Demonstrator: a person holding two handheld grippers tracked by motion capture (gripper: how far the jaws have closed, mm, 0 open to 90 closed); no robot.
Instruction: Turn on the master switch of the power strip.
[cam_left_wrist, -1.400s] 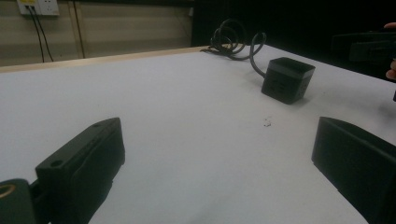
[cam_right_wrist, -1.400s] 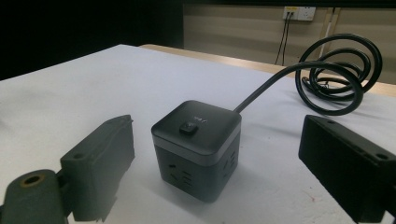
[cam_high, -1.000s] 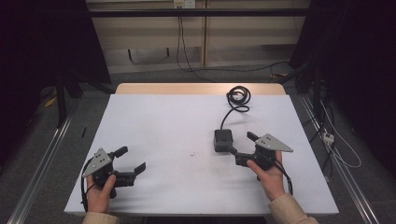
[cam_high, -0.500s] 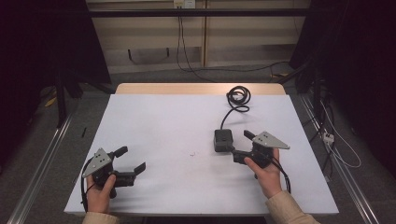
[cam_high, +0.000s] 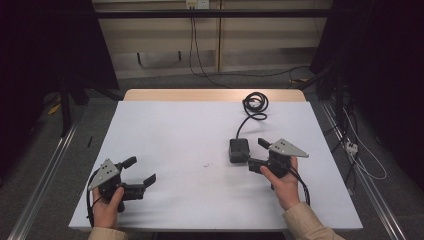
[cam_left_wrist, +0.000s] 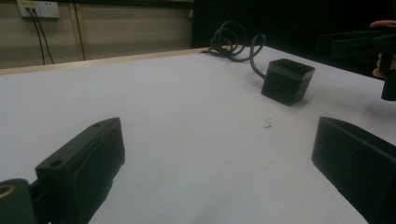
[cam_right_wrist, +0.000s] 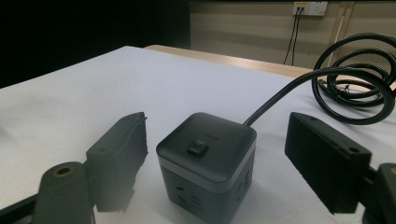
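A black power cube (cam_high: 238, 149) (cam_right_wrist: 208, 158) with a button on top stands right of the middle of the white table (cam_high: 175, 125). Its black cable (cam_high: 255, 102) (cam_right_wrist: 355, 79) runs to a coil at the far edge. My right gripper (cam_high: 256, 154) (cam_right_wrist: 217, 130) is open just right of the cube, its jaws level with the cube's two sides and apart from them. My left gripper (cam_high: 140, 170) (cam_left_wrist: 219, 140) is open near the front left corner, with nothing between its jaws. The left gripper view shows the cube (cam_left_wrist: 286, 81) and the right gripper (cam_left_wrist: 369, 44) farther off.
A small dark mark (cam_high: 205, 165) lies on the sheet left of the cube. A bare wooden strip (cam_high: 210, 95) runs along the table's far edge. Wall sockets (cam_high: 197, 4) with cords sit behind it. Metal rails (cam_high: 45, 170) and floor cables (cam_high: 360, 155) flank the table.
My right gripper has crept a little left, closing in on the cube. The left gripper and the cube have stayed put.
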